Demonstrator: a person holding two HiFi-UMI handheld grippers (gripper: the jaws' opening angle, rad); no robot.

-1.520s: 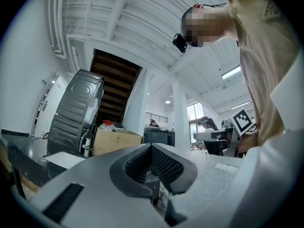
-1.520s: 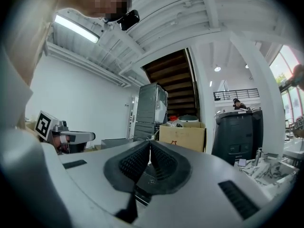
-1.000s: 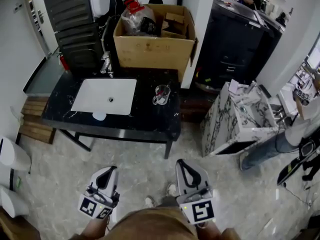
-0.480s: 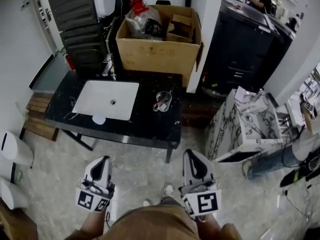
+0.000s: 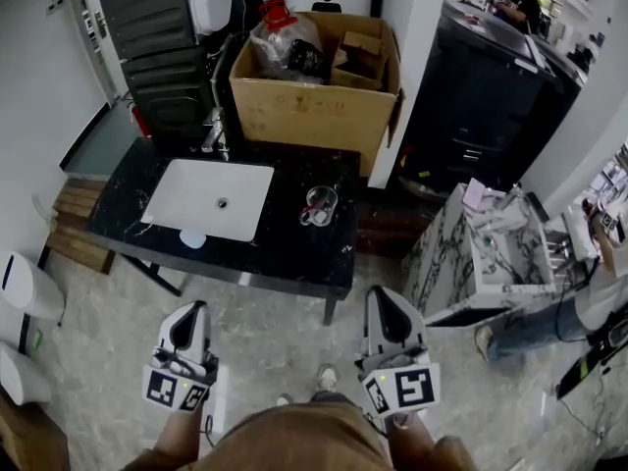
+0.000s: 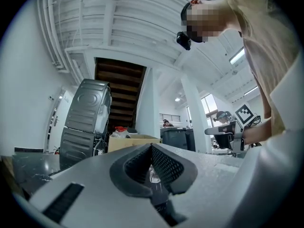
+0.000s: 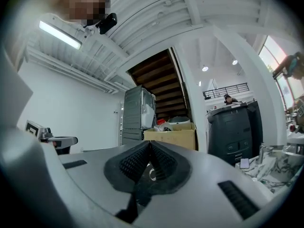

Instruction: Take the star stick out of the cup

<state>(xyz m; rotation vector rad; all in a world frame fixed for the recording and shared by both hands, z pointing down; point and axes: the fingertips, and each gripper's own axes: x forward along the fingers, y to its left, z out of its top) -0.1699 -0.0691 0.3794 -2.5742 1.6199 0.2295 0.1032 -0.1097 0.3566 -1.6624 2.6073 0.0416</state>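
A clear glass cup [image 5: 319, 205] stands on the black table [image 5: 285, 253], right of the white basin. Whatever is in it is too small to make out as a star stick. My left gripper [image 5: 193, 308] and right gripper [image 5: 381, 295] hang side by side over the floor, short of the table's front edge, both pointing at it. Each has its jaws together with nothing between them. In the left gripper view the cup [image 6: 153, 175] shows small in the hollow behind the meeting jaws of the left gripper [image 6: 151, 147]. The right gripper [image 7: 150, 144] frames the cup [image 7: 152, 173] likewise.
A white sink basin [image 5: 209, 198] with a faucet [image 5: 213, 130] fills the table's left half. An open cardboard box [image 5: 314, 106] stands behind the table. A marble-patterned unit [image 5: 471, 263] sits to the right, white bins [image 5: 25, 287] to the left. A person [image 5: 603, 292] stands at the right edge.
The table and cup have drawn nearer in the head view as both grippers were carried forward toward the table. Both pairs of jaws stay together.
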